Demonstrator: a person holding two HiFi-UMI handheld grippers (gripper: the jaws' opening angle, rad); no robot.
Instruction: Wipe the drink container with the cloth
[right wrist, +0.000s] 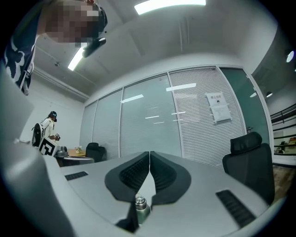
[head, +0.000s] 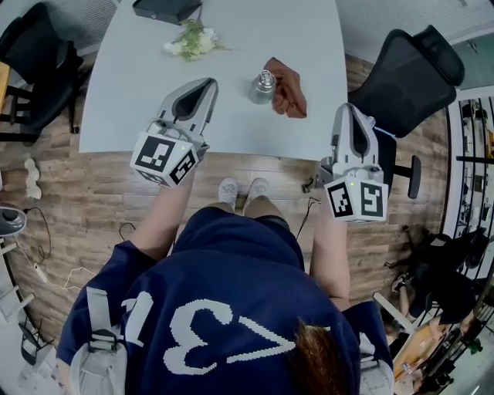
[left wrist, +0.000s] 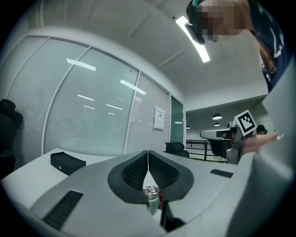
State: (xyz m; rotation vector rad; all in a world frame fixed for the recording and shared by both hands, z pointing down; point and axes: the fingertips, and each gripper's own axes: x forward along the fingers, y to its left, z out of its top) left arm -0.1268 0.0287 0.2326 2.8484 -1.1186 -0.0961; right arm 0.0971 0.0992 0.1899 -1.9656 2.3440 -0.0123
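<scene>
**Hidden or cut off.**
- Black box (head: 166,9): at 12 o'clock on the table (head: 131,92), cropped by the top edge of the head view.
- Both hands are covered by the grippers' marker cubes; only the forearms show.
- In both gripper views each gripper's own body masks the container's lower part. Only the cap and shoulder show through the notch below the jaws.
- Cloth in the left gripper view: a thin red sliver (left wrist: 160,200) beside the container, the rest masked.
- Whether cloth and container touch cannot be told.

**Drink container (head: 263,86).**
- A small metal flask with a silver-grey body and a ribbed round cap.
- It stands upright on the table, near the front edge, at about 12 o'clock from the person.
- Also seen in the left gripper view (left wrist: 151,199) and the right gripper view (right wrist: 141,208).

**Cloth (head: 287,97).**
- Rust-brown and crumpled, lying on the table just beside the container at its 3 to 4 o'clock.

**Left gripper (head: 207,85).**
- Held level over the table, its tip at the container's 9 o'clock and apart from it.
- Jaws closed pad to pad, with nothing between them.

**Right gripper (head: 348,109).**
- Held level at the table's right edge, at the container's 4 o'clock, beyond the cloth and apart from both.
- Jaws pressed together and empty.

**Other items.**
- Flower sprig (head: 193,40), at the container's 10 o'clock.
- Black office chair (head: 409,77), at 3 o'clock off the table.
</scene>
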